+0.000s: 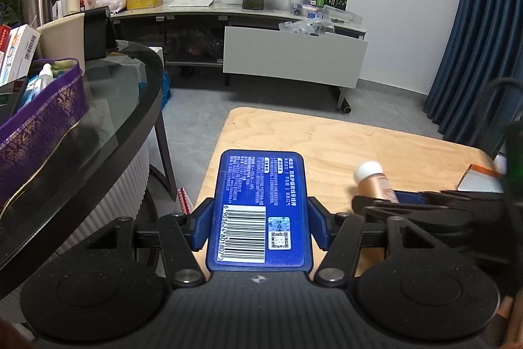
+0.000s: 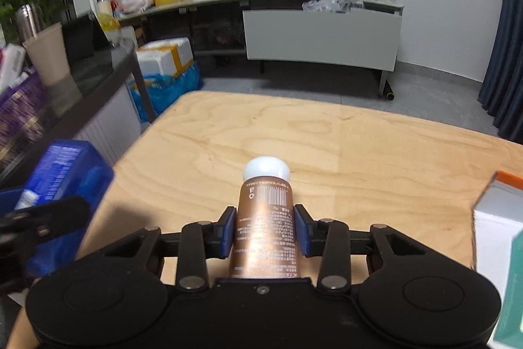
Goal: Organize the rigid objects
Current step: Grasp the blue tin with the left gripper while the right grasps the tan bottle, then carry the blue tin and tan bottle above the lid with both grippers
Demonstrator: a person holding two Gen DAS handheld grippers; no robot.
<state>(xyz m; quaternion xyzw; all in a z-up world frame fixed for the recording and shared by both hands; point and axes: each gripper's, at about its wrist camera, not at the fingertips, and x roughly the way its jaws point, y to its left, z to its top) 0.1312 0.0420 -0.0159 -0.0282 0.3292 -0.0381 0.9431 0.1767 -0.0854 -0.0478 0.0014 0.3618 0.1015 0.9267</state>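
Observation:
My left gripper (image 1: 260, 223) is shut on a flat blue box (image 1: 261, 185) with a barcode label, held above the left edge of the wooden table (image 1: 343, 146). My right gripper (image 2: 265, 228) is shut on a copper-coloured tube (image 2: 264, 231) with a white cap, held over the same table (image 2: 294, 126). In the left wrist view the tube (image 1: 376, 182) and the right gripper (image 1: 425, 201) show at the right. In the right wrist view the blue box (image 2: 62, 172) and left gripper show blurred at the left.
A dark glass round table (image 1: 124, 107) stands at the left with a purple basket (image 1: 42, 120) of small items and boxes. A white box with an orange edge (image 2: 497, 218) lies on the wooden table at the right. A TV cabinet (image 1: 294, 54) lines the far wall.

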